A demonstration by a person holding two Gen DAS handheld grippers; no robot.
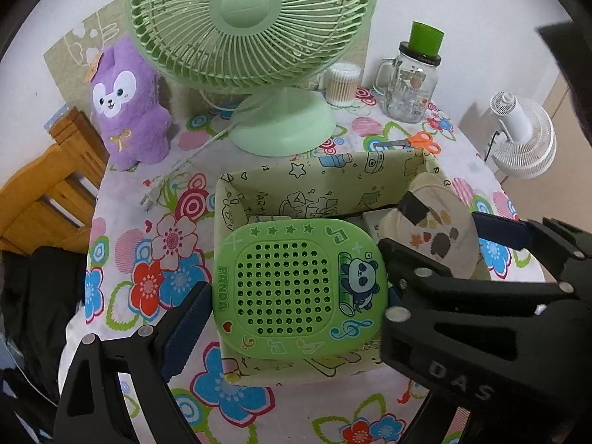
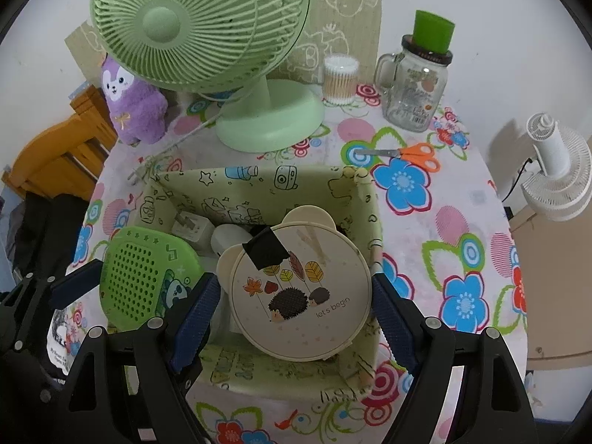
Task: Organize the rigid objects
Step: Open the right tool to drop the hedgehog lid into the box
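My left gripper (image 1: pixel 296 296) is shut on a green perforated panda case (image 1: pixel 285 285), its blue pads pressing on both sides. My right gripper (image 2: pixel 296 296) is shut on a round cream hedgehog box (image 2: pixel 299 288), which carries a patch of black tape. Both items hang tilted over a green printed fabric bin (image 2: pixel 259 179), the case at its left side and the cream box at its right. The case (image 2: pixel 148 281) also shows in the right wrist view, and the cream box (image 1: pixel 433 229) in the left wrist view. A white charger plug (image 2: pixel 192 227) lies inside the bin.
On the flowered tablecloth behind the bin stand a green desk fan (image 1: pixel 251 37), a purple plush toy (image 1: pixel 125 107), a cotton-swab tub (image 2: pixel 340 79) and a glass mug jar (image 2: pixel 418 85) topped by a green cup. Orange scissors (image 2: pixel 410 153) lie back right. Beyond the table are a wooden chair (image 1: pixel 48 185) and a white fan (image 2: pixel 558 174).
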